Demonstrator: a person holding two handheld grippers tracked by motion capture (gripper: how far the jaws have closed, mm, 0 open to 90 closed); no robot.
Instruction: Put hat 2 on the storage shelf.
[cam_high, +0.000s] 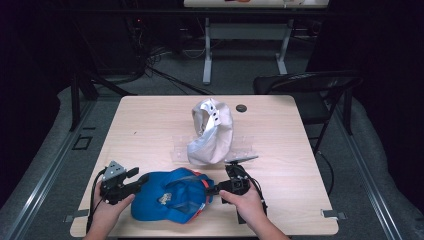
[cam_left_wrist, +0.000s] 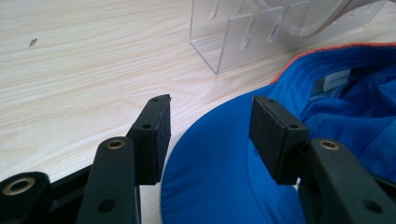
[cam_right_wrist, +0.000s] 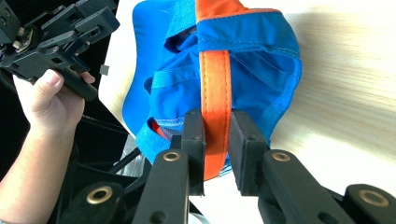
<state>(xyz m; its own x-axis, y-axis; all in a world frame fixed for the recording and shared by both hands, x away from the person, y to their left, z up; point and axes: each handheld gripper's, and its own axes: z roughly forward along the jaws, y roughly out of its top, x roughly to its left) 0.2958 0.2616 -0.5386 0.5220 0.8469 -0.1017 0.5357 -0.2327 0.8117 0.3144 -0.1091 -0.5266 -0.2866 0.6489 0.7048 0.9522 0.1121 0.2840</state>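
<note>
Right gripper (cam_right_wrist: 215, 144): I see its jaws clamped on the blue cap's (cam_high: 170, 195) orange strap (cam_right_wrist: 215, 84).
Left gripper (cam_left_wrist: 210, 135): jaws wide, straddling the brim.
Cap location: near surface (cam_high: 150, 120) edge, before grey cap (cam_high: 212, 132).

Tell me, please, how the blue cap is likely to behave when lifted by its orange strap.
The blue cap would probably sag: its crown already lies crumpled. The brim looks flat, so likely stiffer. The right tool pinches the orange strap, thin fabric that might slip.
</note>
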